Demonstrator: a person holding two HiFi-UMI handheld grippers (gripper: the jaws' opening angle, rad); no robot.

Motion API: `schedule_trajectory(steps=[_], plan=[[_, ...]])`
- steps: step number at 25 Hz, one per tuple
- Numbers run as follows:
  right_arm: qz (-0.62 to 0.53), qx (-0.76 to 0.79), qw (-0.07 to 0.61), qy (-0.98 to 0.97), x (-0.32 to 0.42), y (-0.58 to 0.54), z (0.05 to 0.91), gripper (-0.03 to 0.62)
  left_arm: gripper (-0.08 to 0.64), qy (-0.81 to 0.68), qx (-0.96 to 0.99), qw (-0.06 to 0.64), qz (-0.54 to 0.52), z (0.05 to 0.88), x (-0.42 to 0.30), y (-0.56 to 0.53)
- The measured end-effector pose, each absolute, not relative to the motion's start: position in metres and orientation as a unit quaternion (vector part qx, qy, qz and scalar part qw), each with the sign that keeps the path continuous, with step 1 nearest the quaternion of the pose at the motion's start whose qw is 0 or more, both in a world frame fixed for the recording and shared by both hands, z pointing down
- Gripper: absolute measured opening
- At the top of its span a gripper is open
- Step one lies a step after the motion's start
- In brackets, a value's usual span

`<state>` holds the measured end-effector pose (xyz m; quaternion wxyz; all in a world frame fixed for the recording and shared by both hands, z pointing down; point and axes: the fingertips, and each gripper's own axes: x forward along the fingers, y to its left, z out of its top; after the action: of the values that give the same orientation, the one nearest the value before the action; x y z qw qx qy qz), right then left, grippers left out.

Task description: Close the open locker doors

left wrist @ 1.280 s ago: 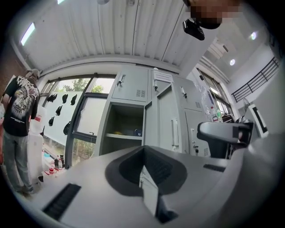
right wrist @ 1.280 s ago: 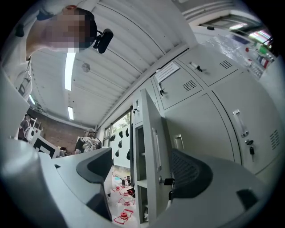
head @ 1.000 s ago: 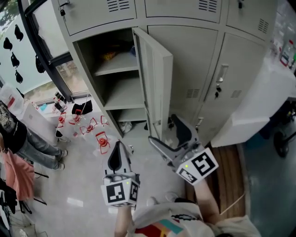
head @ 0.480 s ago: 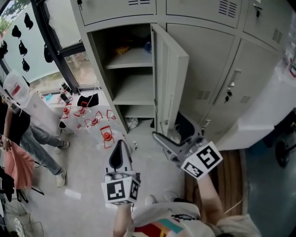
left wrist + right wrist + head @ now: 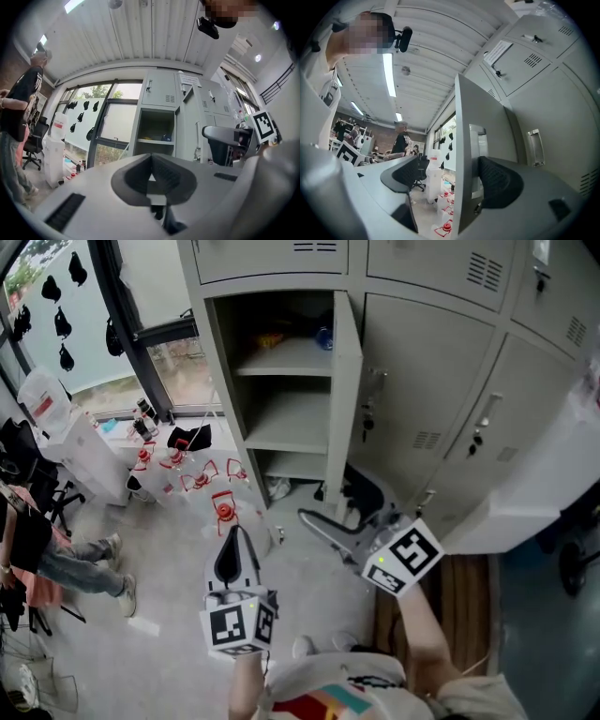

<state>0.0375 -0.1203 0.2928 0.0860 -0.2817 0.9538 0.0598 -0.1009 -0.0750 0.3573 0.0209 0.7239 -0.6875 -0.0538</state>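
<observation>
While the left gripper (image 5: 234,557) hangs out in front of the locker door (image 5: 344,399) with its fingers closed on nothing, the right gripper (image 5: 336,508) sits at that door's lower free edge with its fingers spread wide. The right gripper view shows the door's edge standing between the two fingers. One dark pad (image 5: 499,186) is on the door's handle face and the other on its inner face; whether either pad touches the metal cannot be told. The door juts out from the cabinet, nearly edge-on in the head view, with the open compartment (image 5: 281,404) on its inner side and closed lockers (image 5: 441,399) beyond its handle face. The step in hand looks like engaging the door to swing it. The next move likely calls for a push on the handle face toward the compartment, until the door meets the frame.
</observation>
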Motion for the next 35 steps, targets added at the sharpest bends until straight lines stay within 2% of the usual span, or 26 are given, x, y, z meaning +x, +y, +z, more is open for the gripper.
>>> schedule_trajectory(steps=[10, 28, 35], plan=[[0.060, -0.252, 0.069, 0.963, -0.004, -0.121, 0.295, 0.388, 0.006, -0.707, 0.704, 0.022, -0.056, 0.365, -0.131, -0.062], [0.061, -0.298, 0.058, 0.951, -0.055, -0.139, 0.298, 0.388, 0.006, -0.694, 0.718, 0.035, -0.049, 0.378, -0.187, -0.050], [0.058, -0.307, 0.054, 0.949, -0.080, -0.157, 0.295, 0.388, 0.006, -0.689, 0.718, 0.073, -0.067, 0.394, -0.207, -0.054]])
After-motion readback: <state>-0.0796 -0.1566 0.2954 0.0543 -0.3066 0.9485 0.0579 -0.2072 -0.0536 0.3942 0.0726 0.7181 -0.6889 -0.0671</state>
